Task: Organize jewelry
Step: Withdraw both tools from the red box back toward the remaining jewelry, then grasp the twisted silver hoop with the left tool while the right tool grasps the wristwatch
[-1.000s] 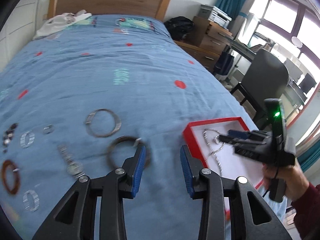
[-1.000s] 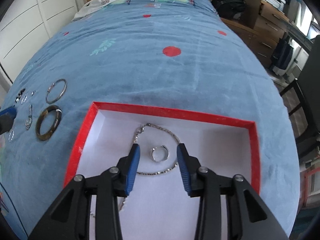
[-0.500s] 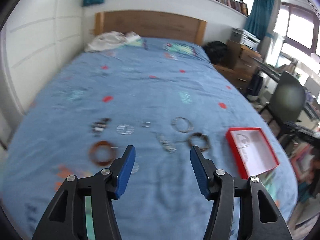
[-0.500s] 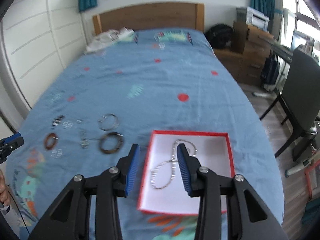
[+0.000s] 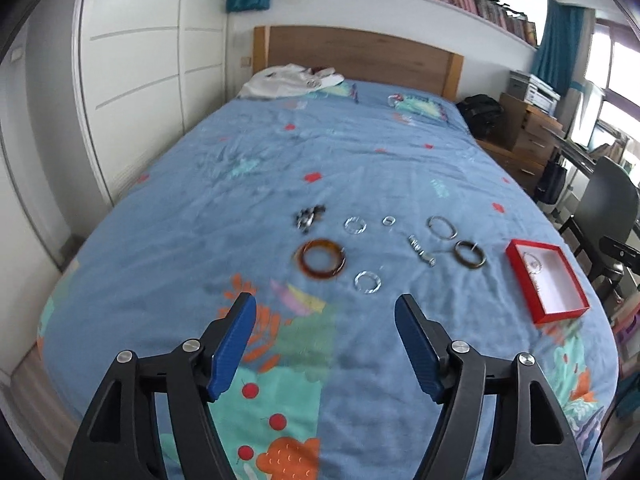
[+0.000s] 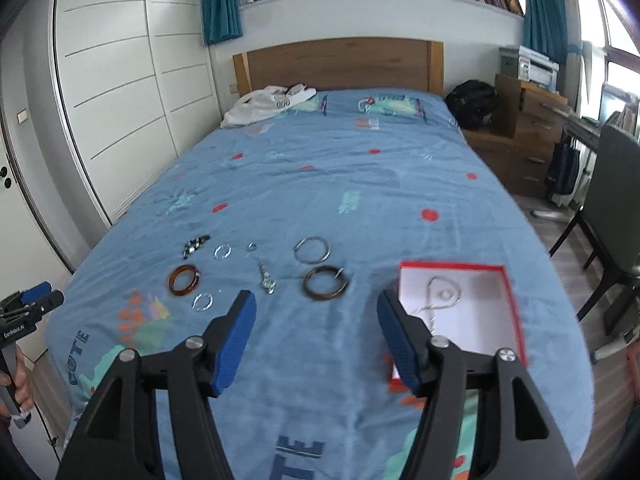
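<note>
Left gripper (image 5: 325,346): jaws wide apart and opening, nothing between the blue pads; held above the near end of the bed, touching nothing.
Right gripper (image 6: 316,338): jaws wide apart and opening, empty; above the near end of the bed, just short of the box.
Hand (image 6: 19,385): at the far left edge of the right view, around the left gripper's handle.
Bed cover (image 5: 280,168): blue, patterned; all the jewelry and the box lie on it.
Box (image 6: 516,308): red rim, white inside; near right part of the bed, to the right of the loose jewelry.
Chain (image 6: 438,298): inside the box, looped; a small ring lies within the loop.
Dark bangle (image 6: 325,282): nearest the box, on its left.
Silver bangle (image 6: 312,250): just beyond the dark bangle.
Amber bangle (image 5: 321,258): left part of the group.
Clear rings (image 5: 367,282): one near the amber bangle, another farther off.
Small pieces (image 5: 421,250): in the middle of the group; too blurred to identify.
White cloth (image 6: 266,104): far end, by the headboard.
</note>
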